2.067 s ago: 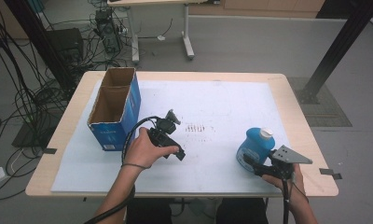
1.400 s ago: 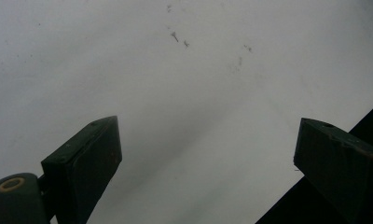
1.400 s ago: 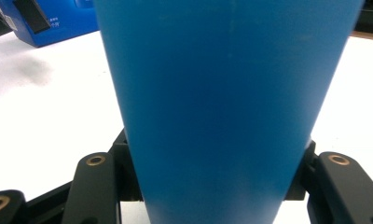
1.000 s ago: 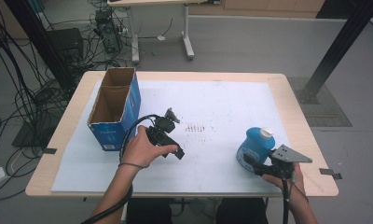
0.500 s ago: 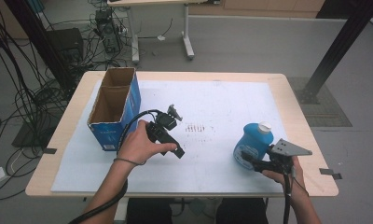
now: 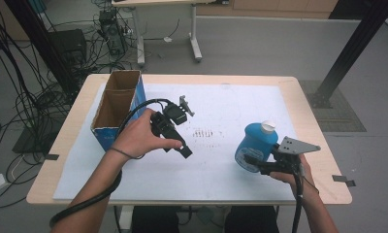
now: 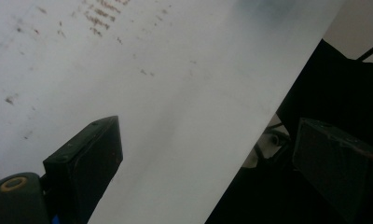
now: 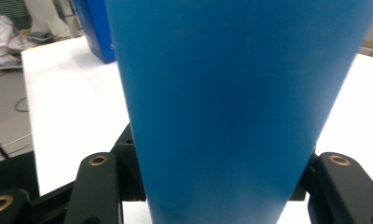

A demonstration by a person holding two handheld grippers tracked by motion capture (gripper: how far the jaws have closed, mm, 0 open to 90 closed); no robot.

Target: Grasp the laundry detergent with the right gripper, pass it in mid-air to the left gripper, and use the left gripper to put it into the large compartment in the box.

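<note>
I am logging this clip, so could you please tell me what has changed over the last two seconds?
The right gripper, clamped on the blue bottle, has lifted it slightly and tipped it upright. The left gripper stayed open above the paper; the cardboard box has not moved.

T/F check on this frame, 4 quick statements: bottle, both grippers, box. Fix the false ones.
1. The right gripper is shut on the blue bottle. True.
2. The left gripper holds the cardboard box. False: its jaws are open, with nothing between them.
3. The box lies flat on its side. False: it stands with its open top up.
4. The bottle has a white cap. True.
</note>
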